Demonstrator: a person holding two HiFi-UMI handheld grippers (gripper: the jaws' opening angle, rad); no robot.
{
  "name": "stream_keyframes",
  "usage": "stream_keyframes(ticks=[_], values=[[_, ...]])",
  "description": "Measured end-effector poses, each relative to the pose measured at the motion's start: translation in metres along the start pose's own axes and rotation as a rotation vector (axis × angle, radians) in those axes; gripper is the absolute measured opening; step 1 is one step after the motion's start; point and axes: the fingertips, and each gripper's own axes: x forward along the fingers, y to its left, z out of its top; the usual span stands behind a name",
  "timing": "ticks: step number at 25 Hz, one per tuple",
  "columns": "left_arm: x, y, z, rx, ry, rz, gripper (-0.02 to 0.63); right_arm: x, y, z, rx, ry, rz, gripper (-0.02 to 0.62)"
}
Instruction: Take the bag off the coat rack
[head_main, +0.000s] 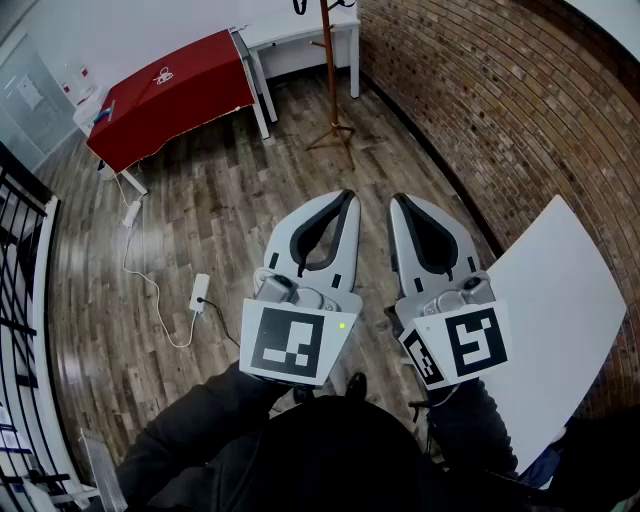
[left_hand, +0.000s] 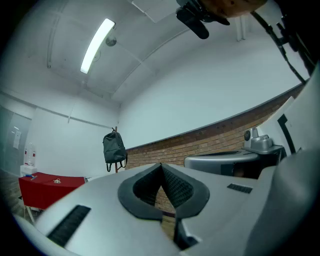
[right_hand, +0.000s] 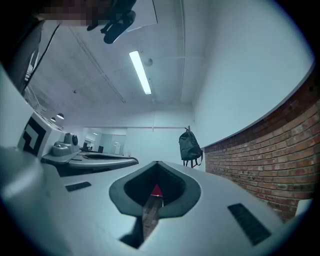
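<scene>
The L gripper and R gripper are held side by side, low and approx. centred in the head view, both pointed toward the far end of the room. In each gripper view the jaws are seen clenched tip to tip, w/ nothing gripped between them. The bag, dark w/ straps dangling below, is hung high on the coat rack, well apart from both grippers. The rack is stood on the wood floor at the far end, near the brick wall and in front of a white table. A red table is positioned to the rack's left. A white power adapter w/ cable is laid on the floor, left of the L gripper. A white panel is seen at right, beside the R gripper.
</scene>
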Motion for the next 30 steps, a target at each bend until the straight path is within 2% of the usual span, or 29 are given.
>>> stream_keyframes(ticks=[7,13,20,30], values=[[0.014,-0.012,-0.005,-0.008,0.01,0.039,0.009,-0.005,-0.025,-0.005,0.018,0.006,0.018,0.005],[0.021,0.006,-0.013,0.008,0.037,0.08,0.009,0.014,-0.033,-0.011,0.049,0.014,0.049,0.005],[0.052,0.058,-0.032,0.007,0.015,0.093,0.009,0.064,-0.031,-0.033,0.068,0.03,0.062,0.006],[0.132,0.147,-0.057,-0.013,0.062,0.031,0.009,0.183,-0.063,-0.06,0.064,0.085,-0.013,0.006]])
